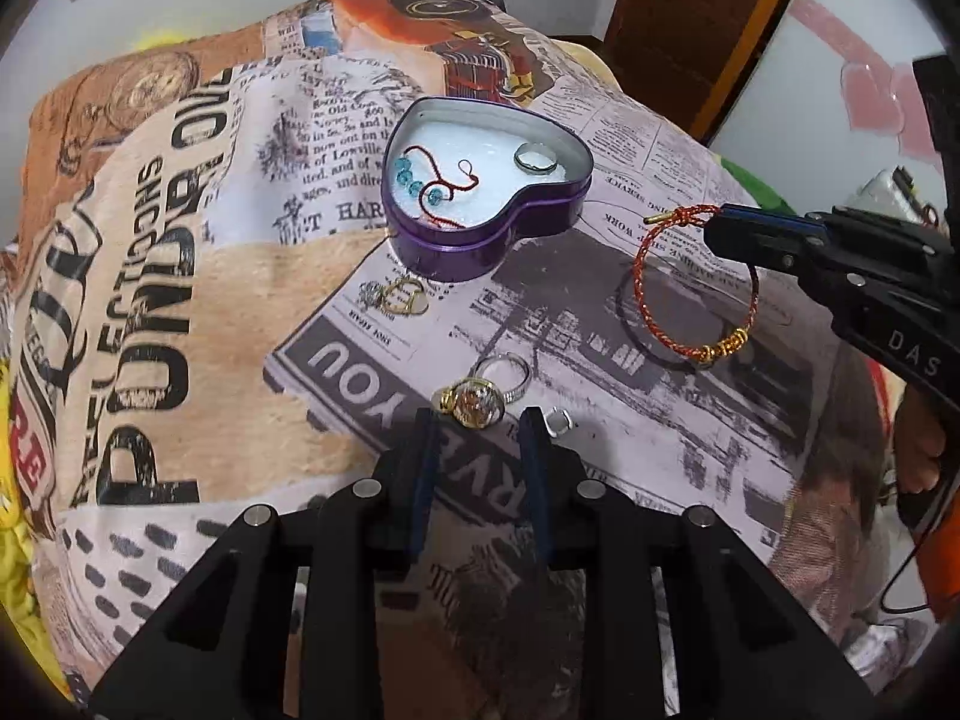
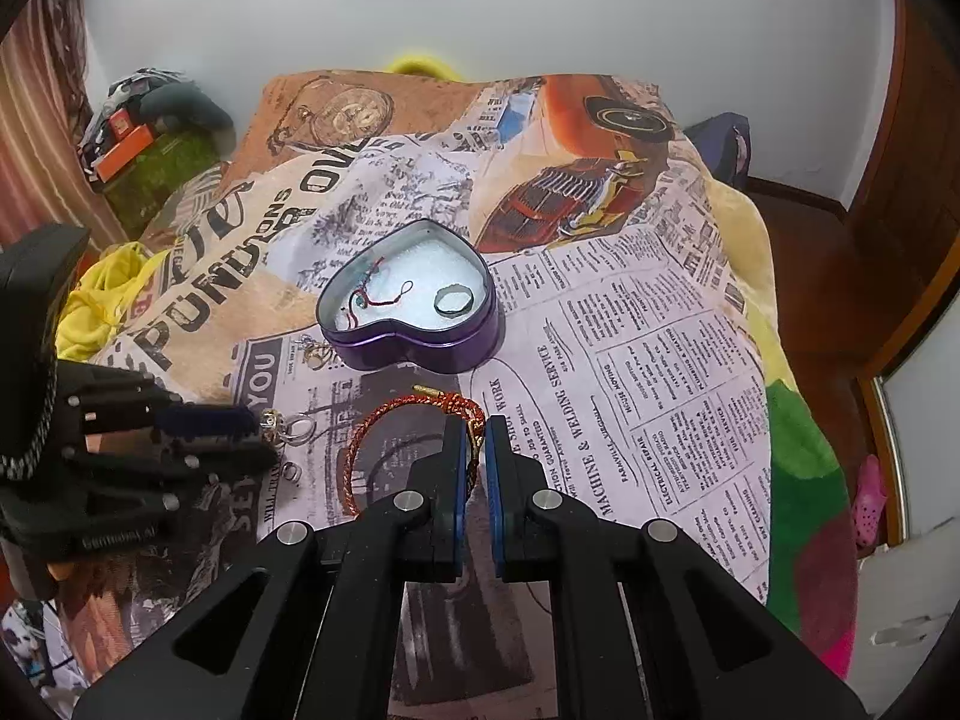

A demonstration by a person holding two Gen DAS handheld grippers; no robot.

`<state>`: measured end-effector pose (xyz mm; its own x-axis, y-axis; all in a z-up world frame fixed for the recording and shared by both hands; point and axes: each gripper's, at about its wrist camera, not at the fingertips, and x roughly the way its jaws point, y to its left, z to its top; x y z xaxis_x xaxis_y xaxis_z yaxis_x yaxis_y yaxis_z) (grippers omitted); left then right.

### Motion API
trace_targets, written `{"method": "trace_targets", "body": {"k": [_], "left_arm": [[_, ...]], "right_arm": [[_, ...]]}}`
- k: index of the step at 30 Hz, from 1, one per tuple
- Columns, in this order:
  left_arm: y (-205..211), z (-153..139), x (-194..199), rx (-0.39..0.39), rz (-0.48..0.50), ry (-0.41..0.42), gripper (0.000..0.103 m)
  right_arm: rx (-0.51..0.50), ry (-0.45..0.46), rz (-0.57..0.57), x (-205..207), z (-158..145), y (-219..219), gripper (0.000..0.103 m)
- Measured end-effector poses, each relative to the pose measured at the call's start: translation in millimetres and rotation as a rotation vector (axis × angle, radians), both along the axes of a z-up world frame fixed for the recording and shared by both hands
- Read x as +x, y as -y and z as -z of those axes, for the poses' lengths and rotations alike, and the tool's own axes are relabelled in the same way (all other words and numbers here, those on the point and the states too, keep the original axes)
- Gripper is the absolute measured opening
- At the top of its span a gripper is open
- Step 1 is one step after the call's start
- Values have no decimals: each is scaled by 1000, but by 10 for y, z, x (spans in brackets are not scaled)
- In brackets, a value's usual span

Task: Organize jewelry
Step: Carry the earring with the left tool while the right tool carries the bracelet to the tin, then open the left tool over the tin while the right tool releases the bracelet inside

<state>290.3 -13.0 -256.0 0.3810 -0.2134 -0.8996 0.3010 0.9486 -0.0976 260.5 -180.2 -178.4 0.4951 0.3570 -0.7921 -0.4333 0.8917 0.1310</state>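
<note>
Jewelry lies scattered on a blanket (image 2: 630, 324) printed like old newspaper, spread over what looks like a bed. Largest piece of kit: purple heart-shaped tin (image 1: 480, 228), lid off, white lining inside. It already holds a red cord with blue beads (image 1: 420, 177) and a plain ring (image 1: 531, 156).

Right tool (image 2: 475, 438) narrow, pinched on a red-and-gold braided bracelet (image 1: 690, 288) at its knot; the loop hangs free below the tips, gold beads at the bottom, clear of the cloth by its shadow. The tin sits ahead of this tool and slightly to its left, near but not under the bracelet. The hoop hangs broadside to the tin, so the carry is forward and a little left. Right tool is the nearer to the tin.

Left tool (image 1: 480, 420) stands open, holding nothing. Touching or just off its tips: a gold ring with a round face (image 1: 471, 405), a silver band (image 1: 507, 375) behind it. Further on, beside the tin's point, a small tangle of gold rings (image 1: 396, 297).
</note>
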Motion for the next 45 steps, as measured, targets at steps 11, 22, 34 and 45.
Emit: {"method": "trace_targets", "body": {"k": [11, 22, 34, 45], "left_arm": [[-20, 57, 148, -19, -3, 23, 26], [-36, -64, -21, -6, 6, 66, 22], [-124, -626, -25, -41, -19, 208, 22], [-106, -757, 268, -63, -44, 261, 22]], "right_arm": [[2, -16, -11, 20, 85, -5, 5], [6, 3, -14, 6, -5, -49, 5], [34, 57, 8, 116, -239, -85, 5], [69, 98, 28, 407, -362, -221, 5]]}}
